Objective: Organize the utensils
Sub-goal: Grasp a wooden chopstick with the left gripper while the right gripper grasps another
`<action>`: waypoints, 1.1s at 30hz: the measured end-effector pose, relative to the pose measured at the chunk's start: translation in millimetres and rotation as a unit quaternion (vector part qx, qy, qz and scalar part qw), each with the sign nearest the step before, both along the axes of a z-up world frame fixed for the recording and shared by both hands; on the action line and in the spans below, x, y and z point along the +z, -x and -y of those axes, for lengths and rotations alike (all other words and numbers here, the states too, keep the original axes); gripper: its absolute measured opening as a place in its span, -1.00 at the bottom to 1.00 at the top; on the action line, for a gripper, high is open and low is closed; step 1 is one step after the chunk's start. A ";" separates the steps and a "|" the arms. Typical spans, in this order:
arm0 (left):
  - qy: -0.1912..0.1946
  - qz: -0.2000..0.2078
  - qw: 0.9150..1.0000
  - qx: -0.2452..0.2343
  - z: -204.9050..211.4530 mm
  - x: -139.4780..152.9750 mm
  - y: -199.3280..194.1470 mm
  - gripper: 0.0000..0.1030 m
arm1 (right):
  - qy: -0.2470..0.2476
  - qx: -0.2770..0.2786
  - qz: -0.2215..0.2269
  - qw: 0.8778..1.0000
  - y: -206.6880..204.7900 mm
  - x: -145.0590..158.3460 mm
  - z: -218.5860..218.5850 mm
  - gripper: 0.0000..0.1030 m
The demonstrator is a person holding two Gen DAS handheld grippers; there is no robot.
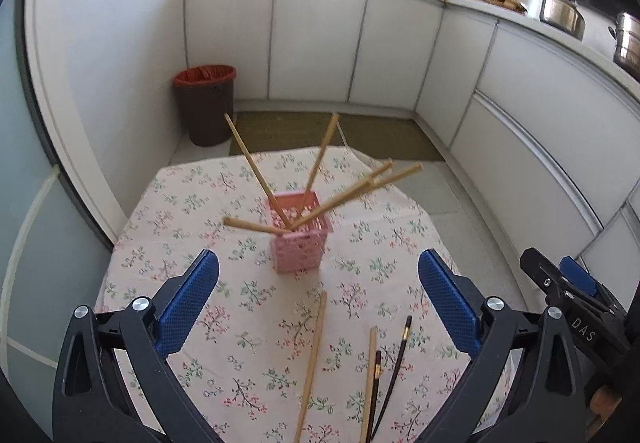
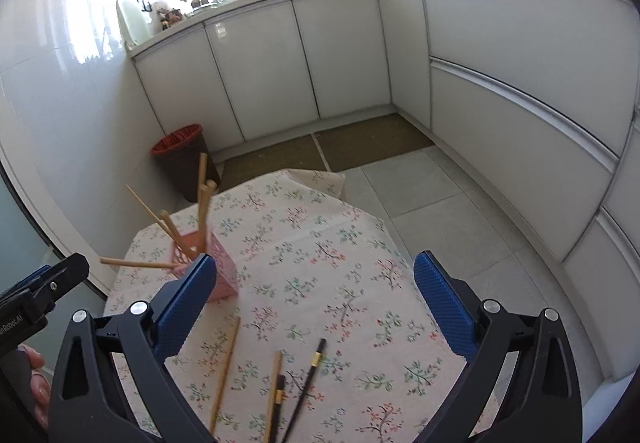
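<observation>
A pink perforated holder (image 1: 301,239) stands upright mid-table with several wooden chopsticks (image 1: 256,171) splayed in it; it also shows at the left of the right wrist view (image 2: 224,271). On the floral tablecloth lie two wooden chopsticks (image 1: 313,363) (image 1: 369,379) and two dark chopsticks (image 1: 398,359); they also show in the right wrist view (image 2: 226,367) (image 2: 306,379). My left gripper (image 1: 318,275) is open and empty, above the table short of the holder. My right gripper (image 2: 314,275) is open and empty, to the right of the holder above the loose chopsticks; it also shows at the right edge of the left wrist view (image 1: 568,283).
The small table (image 1: 168,211) has a floral cloth and drops off on all sides. A brown bin with a red liner (image 1: 206,103) stands on the floor by the wall. White cabinets (image 1: 320,35) line the back and right. Pots (image 1: 562,11) sit on the counter.
</observation>
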State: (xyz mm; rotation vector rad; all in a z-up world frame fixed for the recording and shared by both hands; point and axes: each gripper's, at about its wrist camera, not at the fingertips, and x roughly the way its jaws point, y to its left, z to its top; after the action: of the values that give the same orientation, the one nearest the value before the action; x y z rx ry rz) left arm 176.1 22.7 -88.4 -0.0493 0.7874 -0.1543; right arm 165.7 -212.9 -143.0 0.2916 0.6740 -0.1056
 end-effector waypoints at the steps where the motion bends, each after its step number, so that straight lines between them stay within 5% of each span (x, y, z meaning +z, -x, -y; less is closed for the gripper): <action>1: -0.003 -0.018 1.000 -0.008 6.3 -10.1 -2.2 0.86 | -0.003 -0.013 -0.017 1.000 2.4 -11.1 8.7 0.87; 6: 0.000 -0.133 0.989 -0.062 39.9 -73.4 -16.0 0.86 | -0.059 -0.056 -0.159 0.984 0.5 -75.1 47.8 0.87; 9: 0.070 -0.204 0.973 -0.087 51.5 -106.6 -27.2 0.77 | -0.113 -0.050 -0.225 0.966 -3.4 -105.1 60.5 0.87; 14: 0.160 -0.271 0.941 -0.122 72.5 -146.9 -47.8 0.49 | -0.131 -0.051 -0.260 0.955 0.6 -125.1 64.8 0.87; 23: 0.073 -0.297 0.949 -0.077 87.2 -189.7 -67.2 -0.13 | -0.172 -0.038 -0.291 0.940 -6.1 -138.6 67.4 0.87; 30: -0.006 -0.293 0.955 -0.050 94.6 -212.4 -74.7 -0.82 | -0.151 -0.030 -0.294 0.943 -14.8 -139.6 56.3 0.87; 33: -0.011 -0.291 0.955 -0.053 95.4 -213.8 -75.4 -0.86 | -0.144 -0.026 -0.296 0.944 -21.2 -140.4 49.4 0.87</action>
State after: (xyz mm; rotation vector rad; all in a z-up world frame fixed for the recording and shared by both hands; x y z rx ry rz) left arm 251.5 -72.7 -302.3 -0.0316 1.3814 -0.2376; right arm 187.0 -262.3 -283.4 0.5713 1.2849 -0.1471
